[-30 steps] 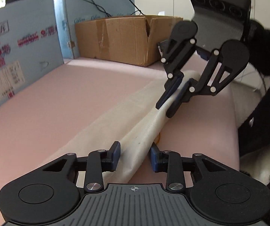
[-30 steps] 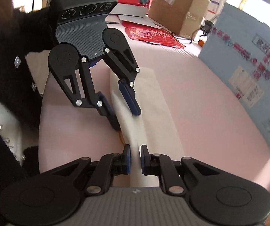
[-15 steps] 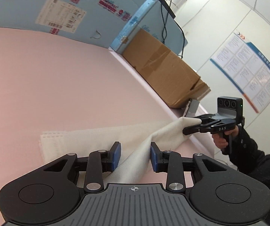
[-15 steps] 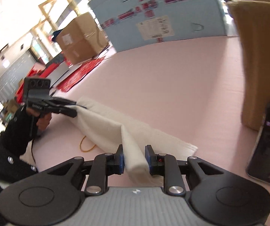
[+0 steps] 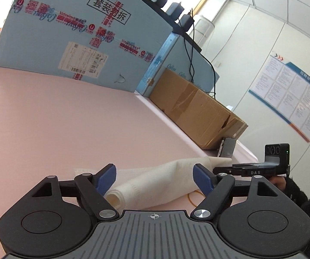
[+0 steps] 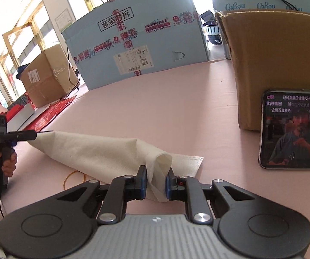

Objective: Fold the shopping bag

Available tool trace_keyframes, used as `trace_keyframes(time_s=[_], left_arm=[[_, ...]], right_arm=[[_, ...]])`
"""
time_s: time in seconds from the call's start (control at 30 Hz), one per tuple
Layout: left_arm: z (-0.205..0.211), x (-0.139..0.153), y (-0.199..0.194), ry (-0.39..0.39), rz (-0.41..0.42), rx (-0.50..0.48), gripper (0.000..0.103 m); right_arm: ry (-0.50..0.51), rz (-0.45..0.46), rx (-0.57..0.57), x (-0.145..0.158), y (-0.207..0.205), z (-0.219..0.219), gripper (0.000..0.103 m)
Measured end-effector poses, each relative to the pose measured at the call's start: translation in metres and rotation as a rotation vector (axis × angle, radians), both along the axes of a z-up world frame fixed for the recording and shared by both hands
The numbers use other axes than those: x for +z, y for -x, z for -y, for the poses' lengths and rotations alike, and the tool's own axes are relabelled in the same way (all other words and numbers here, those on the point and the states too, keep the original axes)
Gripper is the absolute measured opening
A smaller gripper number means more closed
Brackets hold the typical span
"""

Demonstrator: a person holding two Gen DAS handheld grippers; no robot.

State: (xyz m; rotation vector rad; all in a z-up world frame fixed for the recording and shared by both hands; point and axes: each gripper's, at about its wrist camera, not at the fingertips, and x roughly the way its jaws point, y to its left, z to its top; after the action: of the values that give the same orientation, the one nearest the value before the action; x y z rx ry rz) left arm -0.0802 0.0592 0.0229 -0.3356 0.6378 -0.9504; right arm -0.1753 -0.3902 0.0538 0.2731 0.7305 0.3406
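The shopping bag (image 5: 155, 181) is cream-white cloth, folded into a long strip on the pink table (image 5: 68, 112). My left gripper (image 5: 155, 178) is open wide, its blue pads on either side of the bag's rolled end. In the right wrist view my right gripper (image 6: 156, 182) has its jaws partly apart with a loose fold of the bag (image 6: 103, 151) standing between the pads. The left gripper (image 6: 28, 135) shows there side-on at the bag's far end. The right gripper (image 5: 222, 169) shows side-on in the left wrist view at the bag's other end.
A large blue box (image 5: 79, 38) and a brown cardboard box (image 5: 196, 116) stand at the table's back. A phone (image 6: 293, 129) with a lit screen leans on the brown box (image 6: 274, 64). A yellow rubber band (image 6: 74, 179) lies by the bag.
My left gripper has opened wide and let the bag's end drop to the table. My right gripper's jaws have spread a little around the fold. The bag lies lower.
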Motion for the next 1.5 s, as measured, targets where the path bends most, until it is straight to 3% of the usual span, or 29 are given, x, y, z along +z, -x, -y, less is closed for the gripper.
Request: trace_keyframes(time_s=[0.07,0.1,0.13,0.2,0.37,0.4,0.5,0.57,0.67,0.73,0.8,0.9,1.0,1.13,1.27,1.5], left_arm=[[0.007,0.0,-0.002,-0.067,-0.006,0.053,0.075],[0.012,0.0,-0.003,-0.117,0.001,0.081,0.053],[0.018,0.001,-0.004,-0.169,0.021,0.101,0.042],[0.026,0.001,-0.005,-0.235,0.053,0.125,0.037],[0.041,0.001,-0.006,-0.338,0.098,0.154,0.042],[0.042,0.001,-0.004,-0.369,0.116,0.182,0.05],[0.05,0.002,0.008,-0.565,0.208,0.324,0.075],[0.054,0.004,0.015,-0.621,0.252,0.347,0.075],[0.068,0.015,0.033,-0.707,0.388,0.398,0.075],[0.08,0.029,0.05,-0.686,0.501,0.438,0.075],[0.092,0.04,0.062,-0.606,0.552,0.425,0.074],[0.123,0.042,0.068,-0.483,0.528,0.243,0.048],[0.164,0.026,0.061,-0.529,0.505,0.084,0.039],[0.181,0.005,0.048,-0.604,0.412,0.051,0.041],[0.181,0.003,0.048,-0.6,0.404,0.066,0.046],[0.177,0.001,0.045,-0.584,0.383,0.084,0.056]], right_arm=[[-0.004,0.011,-0.013,-0.002,0.002,-0.001,0.018],[0.015,0.013,-0.019,0.0,0.002,-0.005,0.018],[0.033,0.016,-0.025,0.001,0.002,-0.008,0.018],[0.078,0.019,-0.034,0.004,0.004,-0.015,0.017],[0.165,0.018,-0.049,0.011,0.01,-0.024,0.016],[0.176,0.018,-0.052,0.012,0.011,-0.025,0.017],[0.189,0.024,-0.059,0.011,0.014,-0.025,0.017],[0.194,0.028,-0.065,0.01,0.015,-0.025,0.017],[0.207,0.037,-0.061,0.009,0.015,-0.026,0.017],[0.208,0.041,-0.06,0.009,0.015,-0.027,0.017],[0.2,0.044,-0.061,0.008,0.015,-0.026,0.017],[0.19,0.052,-0.064,0.007,0.016,-0.025,0.017],[0.179,0.062,-0.07,0.006,0.017,-0.024,0.018],[0.133,0.07,-0.097,0.003,0.022,-0.016,0.019],[0.126,0.119,-0.186,0.013,0.039,-0.008,0.027],[0.139,0.227,-0.374,0.036,0.073,0.006,0.03]])
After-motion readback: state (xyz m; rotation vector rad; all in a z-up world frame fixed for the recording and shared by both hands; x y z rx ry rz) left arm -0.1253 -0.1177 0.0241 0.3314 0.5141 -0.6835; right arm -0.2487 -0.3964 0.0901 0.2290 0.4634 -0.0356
